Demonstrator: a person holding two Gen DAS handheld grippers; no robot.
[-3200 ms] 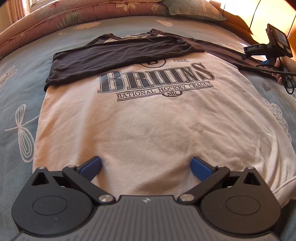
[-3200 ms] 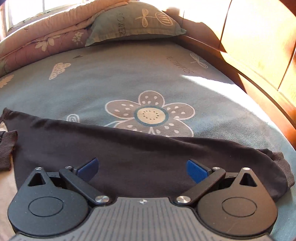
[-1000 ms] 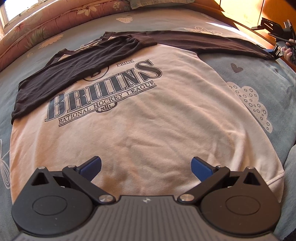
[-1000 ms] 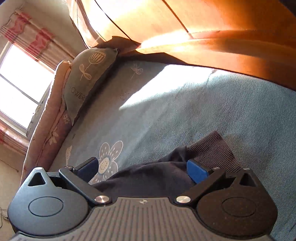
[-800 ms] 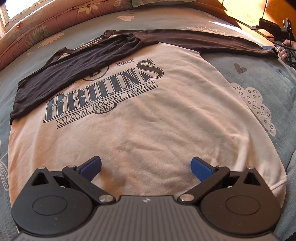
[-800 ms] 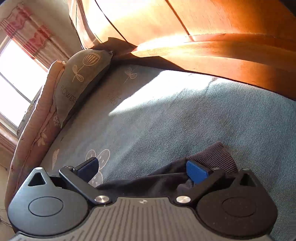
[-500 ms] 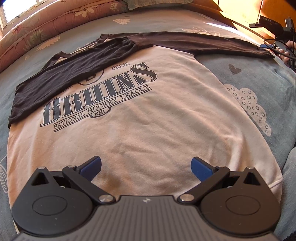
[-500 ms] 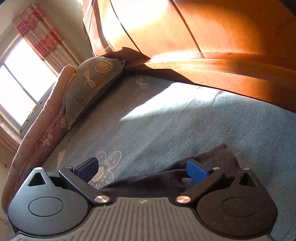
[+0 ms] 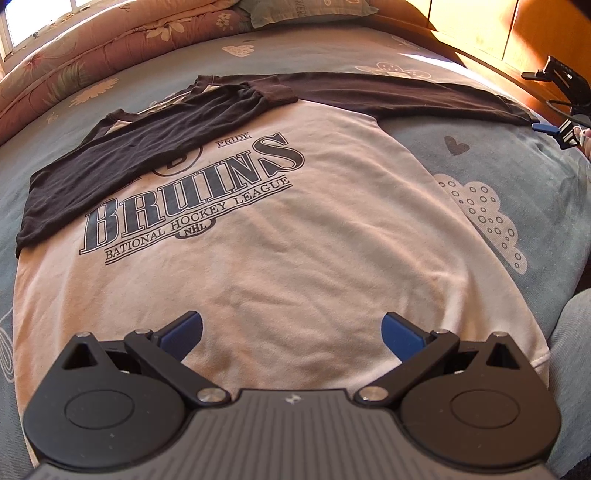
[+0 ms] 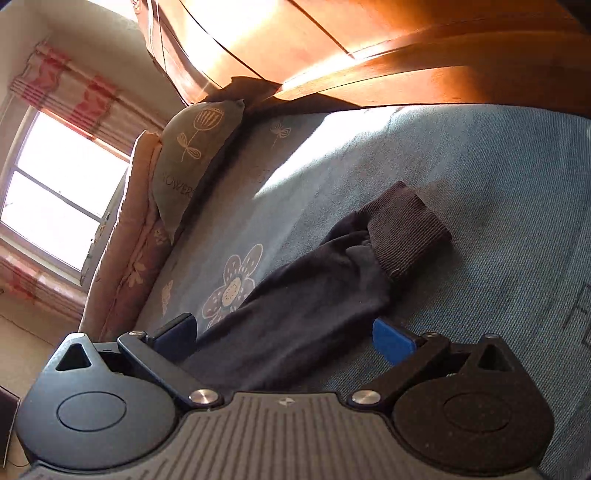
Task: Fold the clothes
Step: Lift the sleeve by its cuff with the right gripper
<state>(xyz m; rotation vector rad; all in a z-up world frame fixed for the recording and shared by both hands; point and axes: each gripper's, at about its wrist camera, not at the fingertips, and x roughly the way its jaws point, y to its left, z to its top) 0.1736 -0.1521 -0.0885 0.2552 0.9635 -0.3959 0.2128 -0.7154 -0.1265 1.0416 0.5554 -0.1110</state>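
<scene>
Shirt lies flat and face up on the bed, its cream body printed with "BRUINS" and "HOCKEY LEAGUE". One dark sleeve is folded across the chest, over the top of the print. The other sleeve stretches straight out over the blue sheet toward the wooden bed frame.

Left gripper hangs above the shirt's lower hem with its jaws wide apart and nothing between them.

Right gripper sits low at the end of the outstretched sleeve, jaws wide. The sleeve passes through the gap between the blue fingertips, but neither is seen pressing on it, and the ribbed cuff lies loose on the sheet just beyond. In the left wrist view this gripper shows small at the far right edge, by the sleeve's end.

Pillow and a rolled quilt lie along the far side of the bed, under a curtained window.
</scene>
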